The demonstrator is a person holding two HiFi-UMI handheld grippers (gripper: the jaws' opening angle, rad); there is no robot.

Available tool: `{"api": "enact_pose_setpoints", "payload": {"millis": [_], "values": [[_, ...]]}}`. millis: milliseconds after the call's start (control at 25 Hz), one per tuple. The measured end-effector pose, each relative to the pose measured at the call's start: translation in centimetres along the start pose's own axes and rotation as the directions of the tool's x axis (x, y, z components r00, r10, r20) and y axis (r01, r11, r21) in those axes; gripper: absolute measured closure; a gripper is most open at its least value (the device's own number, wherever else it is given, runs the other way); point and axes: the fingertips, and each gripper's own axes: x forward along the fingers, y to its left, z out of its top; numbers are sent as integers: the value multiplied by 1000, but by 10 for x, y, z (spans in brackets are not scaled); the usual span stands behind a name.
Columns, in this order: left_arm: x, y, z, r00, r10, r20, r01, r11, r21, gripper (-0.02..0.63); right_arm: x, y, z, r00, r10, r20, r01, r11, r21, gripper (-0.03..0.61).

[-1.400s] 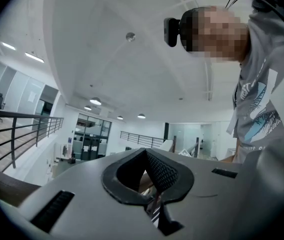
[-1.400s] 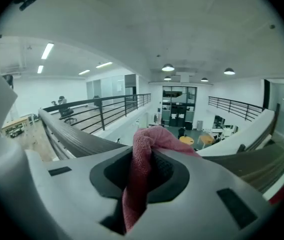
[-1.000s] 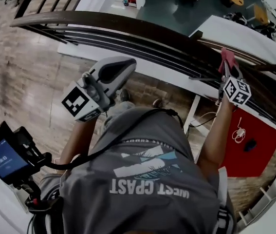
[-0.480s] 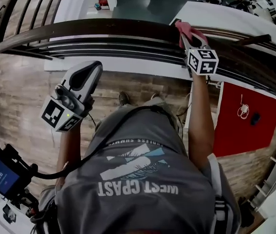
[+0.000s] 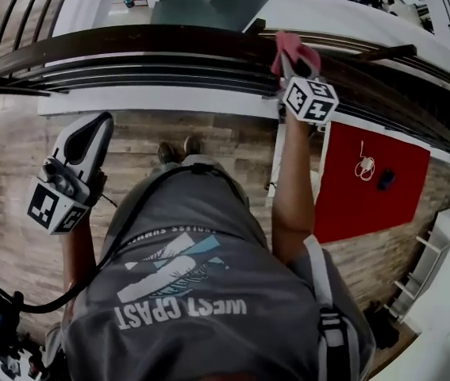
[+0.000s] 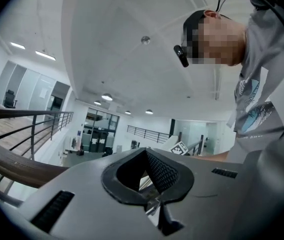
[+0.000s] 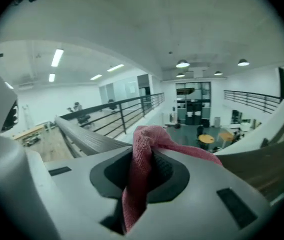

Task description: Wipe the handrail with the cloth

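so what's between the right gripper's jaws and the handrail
The pink cloth, pinched in the right gripper and bunched over the handrail; the head view shows it.

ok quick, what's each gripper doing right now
left gripper: jaws shut, empty
right gripper: jaws shut on the pink cloth

pink cloth, dark brown handrail; red panel

Wood-plank floor underfoot. White ceiling carries strip lights and round downlights. Ahead of the fingers of the right gripper: glazed entrance, yellow round tables on a lower level.
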Motion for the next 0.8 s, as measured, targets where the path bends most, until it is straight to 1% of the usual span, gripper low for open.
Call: {"api": "enact_pose_setpoints", "payload": {"millis": [40, 80, 120, 160, 200, 240, 280, 360, 400, 440, 480, 520, 600, 680, 760, 800], "values": [[4, -3, -1, 1000, 6, -19, -6, 1000, 14, 611, 16, 37, 4, 996, 88, -1, -88, 995, -36, 528], [12, -7, -1, 1000, 10, -21, -10, 1000, 16, 611, 26, 65, 8, 987, 161, -16, -162, 983, -88, 528], [23, -12, -1, 1000, 10, -11, -10, 1000, 7, 611, 31, 78, 11, 977, 212, -37, -215, 967, -133, 528], [32, -16, 0, 1000, 9, -1, -9, 1000, 6, 611, 31, 79, 13, 968, 247, -50, -252, 956, -153, 528], [38, -19, 1, 1000, 10, 2, -10, 1000, 15, 611, 29, 70, 14, 963, 265, -53, -270, 952, -147, 528], [40, -21, 4, 1000, 11, 5, -11, 1000, 21, 611, 25, 53, 13, 965, 258, -48, -262, 956, -131, 528], [39, -21, 7, 1000, 15, 8, -15, 1000, 20, 611, 16, 30, 9, 975, 221, -39, -224, 968, -112, 528], [26, -17, 5, 999, 43, 12, -43, 999, 3, 611, -9, -20, -4, 995, 99, -24, -100, 994, -51, 528], [17, -13, 3, 997, 69, 19, -68, 998, -9, 611, -20, -39, -9, 999, 44, -26, -44, 999, -19, 528], [6, -8, 0, 995, 99, 33, -98, 995, -19, 611, -25, -50, -11, 999, 6, -36, -6, 1000, -7, 528], [-3, -3, -2, 991, 128, 50, -127, 992, -25, 611, -24, -49, -9, 999, -11, -52, 10, 1000, -19, 528], [-12, 2, -2, 986, 152, 67, -151, 988, -25, 611, -16, -37, -4, 998, -3, -68, 0, 999, -50, 528], [-27, 11, 3, 979, 179, 94, -179, 984, -14, 611, 11, 15, 10, 993, 74, -94, -86, 988, -127, 528], [-43, 14, 11, 977, 179, 119, -179, 984, -8, 611, 37, 84, 18, 979, 161, -124, -184, 961, -205, 528], [-67, 20, 13, 975, 182, 126, -185, 983, 11, 611, 54, 145, 19, 966, 212, -148, -245, 933, -265, 528], [-83, 27, 14, 973, 190, 130, -194, 981, 18, 611, 60, 169, 20, 961, 229, -153, -265, 923, -281, 528]]}}
